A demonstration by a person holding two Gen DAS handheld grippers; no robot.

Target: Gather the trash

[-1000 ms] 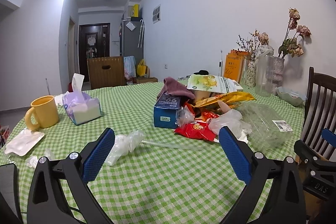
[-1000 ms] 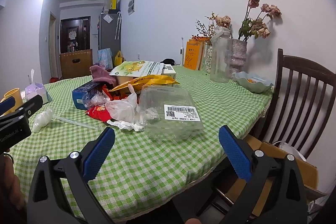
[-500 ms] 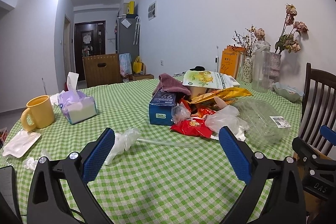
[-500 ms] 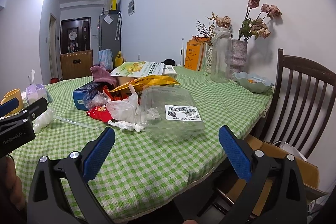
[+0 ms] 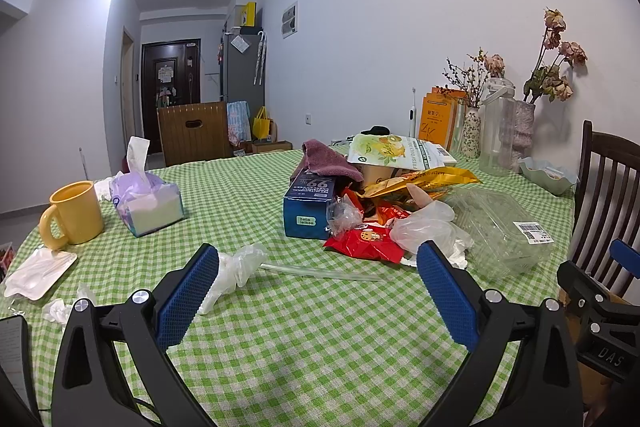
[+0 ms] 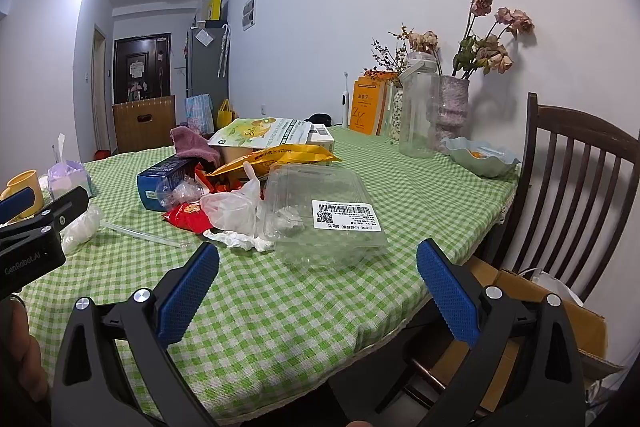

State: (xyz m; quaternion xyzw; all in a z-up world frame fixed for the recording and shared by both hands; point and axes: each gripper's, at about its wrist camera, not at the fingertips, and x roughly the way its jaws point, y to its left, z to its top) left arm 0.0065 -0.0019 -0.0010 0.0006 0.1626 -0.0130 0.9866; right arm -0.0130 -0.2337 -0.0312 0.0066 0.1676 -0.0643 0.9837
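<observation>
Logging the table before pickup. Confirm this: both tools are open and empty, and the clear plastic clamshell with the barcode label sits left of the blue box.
One thing is wrong: the clear plastic clamshell sits right of the blue box, past the red wrapper, as the left wrist view shows. Both the left tool and the right tool are indeed open and empty.

The left gripper is held level, its two blue-padded fingers spread wide apart with nothing between them; one pad sits at about 8 o'clock in its own view, the other at about 4 o'clock. The right gripper matches that pose, fingers equally wide and empty. In the right wrist view the left gripper's black body shows at 9 o'clock, and part of a hand shows below it at about 8 o'clock. In the left wrist view the right gripper's black body shows at 4 o'clock.
</observation>
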